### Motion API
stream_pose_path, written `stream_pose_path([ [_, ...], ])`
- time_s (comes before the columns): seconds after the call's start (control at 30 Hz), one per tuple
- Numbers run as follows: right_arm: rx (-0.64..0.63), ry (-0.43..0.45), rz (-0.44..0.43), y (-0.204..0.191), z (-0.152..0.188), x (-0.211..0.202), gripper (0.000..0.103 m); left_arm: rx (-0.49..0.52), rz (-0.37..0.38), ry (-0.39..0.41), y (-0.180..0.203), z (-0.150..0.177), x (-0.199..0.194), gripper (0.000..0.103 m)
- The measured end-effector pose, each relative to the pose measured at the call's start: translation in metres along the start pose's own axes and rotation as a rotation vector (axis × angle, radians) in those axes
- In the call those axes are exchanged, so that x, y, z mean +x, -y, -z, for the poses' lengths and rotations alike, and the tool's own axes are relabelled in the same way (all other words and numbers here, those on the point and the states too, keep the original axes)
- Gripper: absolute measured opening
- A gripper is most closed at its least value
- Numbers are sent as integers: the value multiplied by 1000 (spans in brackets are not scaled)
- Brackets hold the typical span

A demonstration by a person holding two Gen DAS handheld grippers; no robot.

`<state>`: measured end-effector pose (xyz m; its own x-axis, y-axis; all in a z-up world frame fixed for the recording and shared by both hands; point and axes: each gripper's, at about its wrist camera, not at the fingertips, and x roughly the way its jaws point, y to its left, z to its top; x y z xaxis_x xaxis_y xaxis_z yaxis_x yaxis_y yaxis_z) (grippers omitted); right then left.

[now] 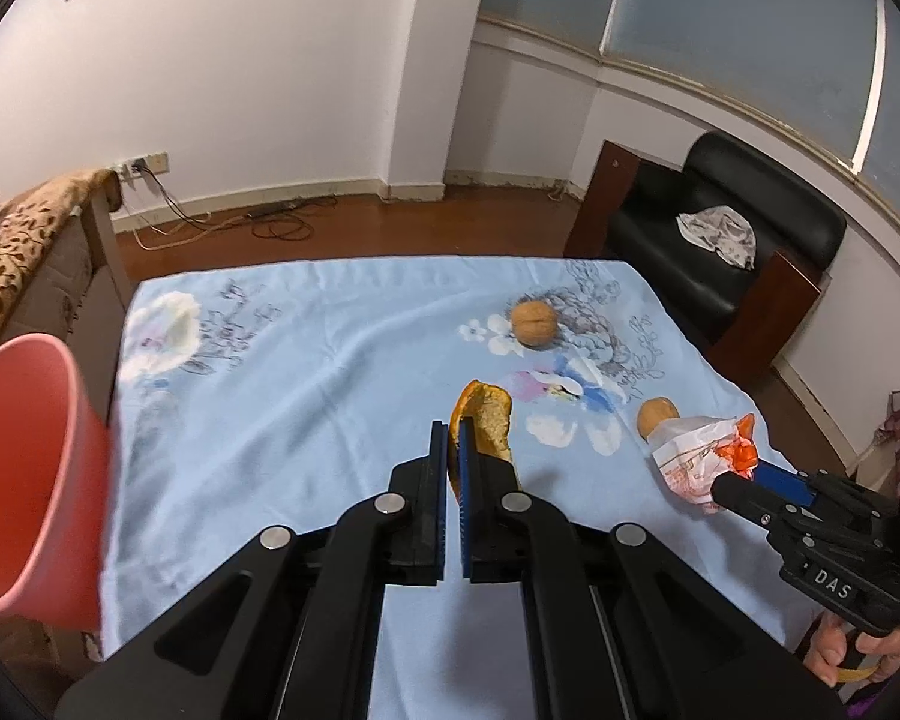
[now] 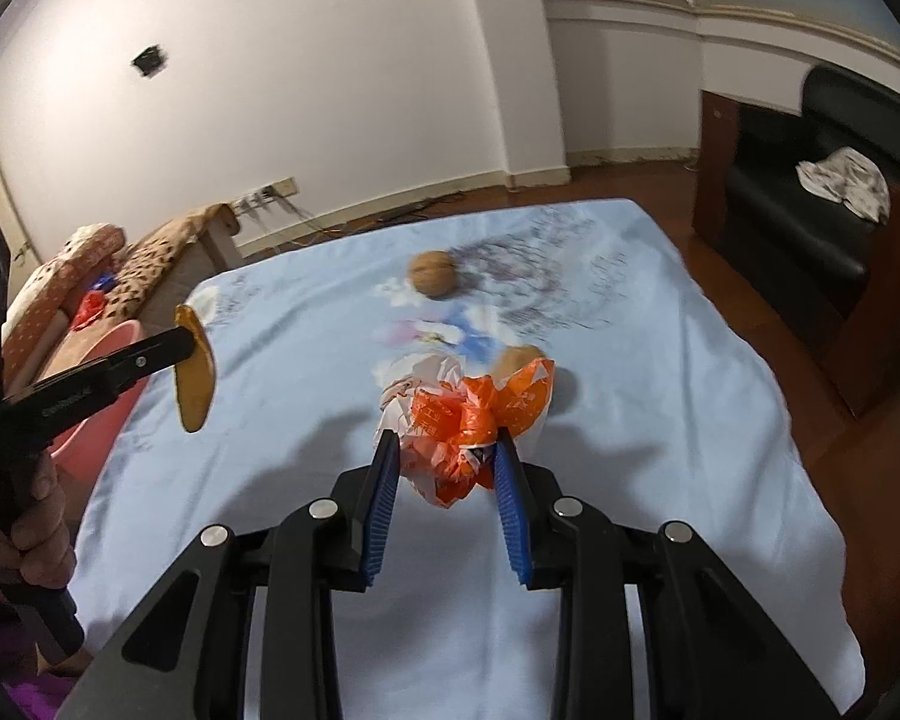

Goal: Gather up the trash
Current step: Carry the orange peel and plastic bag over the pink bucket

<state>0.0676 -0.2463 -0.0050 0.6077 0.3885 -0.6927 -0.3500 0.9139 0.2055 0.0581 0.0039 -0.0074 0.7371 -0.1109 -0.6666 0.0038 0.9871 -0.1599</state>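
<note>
1. Gripping a curled orange peel [image 1: 487,420], the left gripper [image 1: 455,438] has its jaws pressed nearly together on the peel's edge, at lower centre of the left wrist view; the peel hangs clear above the blue floral cloth [image 1: 306,372].
2. Seen from the right wrist view, that same peel [image 2: 195,375] dangles at middle left, above the cloth and near a pink bin [image 2: 99,414].
3. The right gripper [image 2: 447,450] holds a crumpled orange-and-white plastic bag [image 2: 450,420], its jaws at a medium gap with both blue pads against the bag, at centre frame.
4. In the left wrist view the bag [image 1: 699,450] sits at lower right, just beside 1 walnut [image 1: 657,414].
5. A 2nd walnut [image 1: 534,324] lies on the cloth at upper centre, well apart from both grippers.
6. The pink bin [image 1: 24,480] fills the left edge of the left wrist view, beside the desk [image 1: 168,600].
7. A black armchair [image 1: 726,240] with a pale rag [image 1: 717,234] on its seat stands at upper right.
</note>
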Motion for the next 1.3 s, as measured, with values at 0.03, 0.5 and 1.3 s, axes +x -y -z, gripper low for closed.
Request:
stream_pose_path([
  [0.03, -11, 0, -10, -5, -1, 0, 30, 0, -6, 6, -2, 0, -3, 3],
  [0.5, -144, -19, -206, -106, -26, 23, 31, -71, -171, 113, -50, 6, -46, 3],
  [1.3, -271, -84, -382, -231, -56, 72, 31, -259, -428, 187, -149, 23, -90, 3],
])
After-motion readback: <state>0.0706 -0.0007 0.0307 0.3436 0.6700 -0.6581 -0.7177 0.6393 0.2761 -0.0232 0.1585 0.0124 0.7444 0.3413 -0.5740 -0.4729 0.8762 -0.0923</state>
